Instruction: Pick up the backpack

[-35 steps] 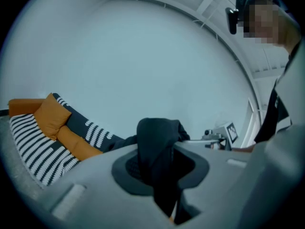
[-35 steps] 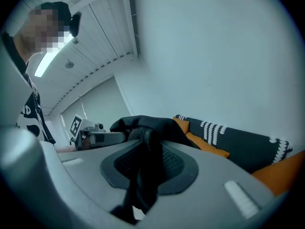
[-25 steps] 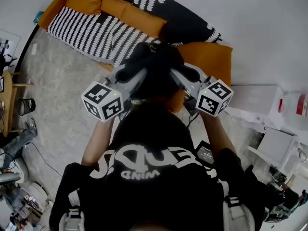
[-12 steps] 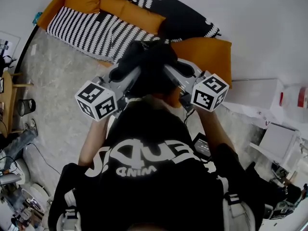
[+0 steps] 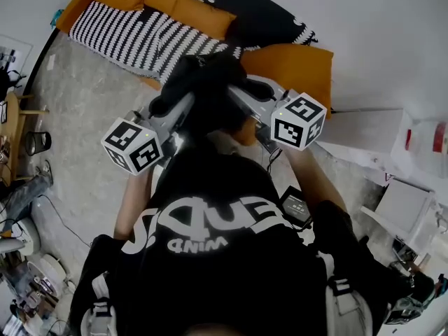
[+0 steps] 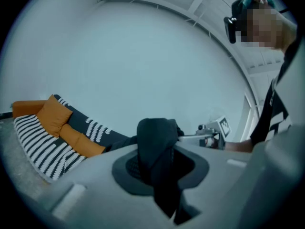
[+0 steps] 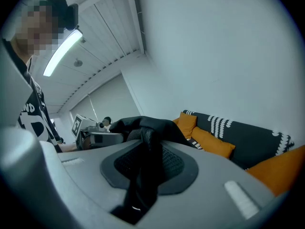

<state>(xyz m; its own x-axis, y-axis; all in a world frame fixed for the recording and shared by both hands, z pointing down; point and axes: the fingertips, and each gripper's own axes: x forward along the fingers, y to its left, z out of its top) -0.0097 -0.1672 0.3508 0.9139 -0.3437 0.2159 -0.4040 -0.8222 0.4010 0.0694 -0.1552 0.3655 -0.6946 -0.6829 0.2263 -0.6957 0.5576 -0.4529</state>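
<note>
backpack (image 5: 204, 75) hangs at 12 o'clock before the person, left tool (image 5: 185, 106) and right tool (image 5: 235, 92) each clenched on its black fabric. best practice: hold both grips firm and level while lifting.

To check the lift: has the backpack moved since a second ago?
Yes. The backpack went left in the head view, uncovering more of the orange cushion.

From above the head we look steeply down on the left gripper (image 5: 183, 103), right gripper (image 5: 236, 92) and sofa (image 5: 140, 40) ahead; each gripper camera sits close behind its own jaws, facing nearly level toward the wall (image 6: 143, 56), sighting the other gripper alongside; all three views share the sofa and black backpack (image 5: 210, 82)
</note>
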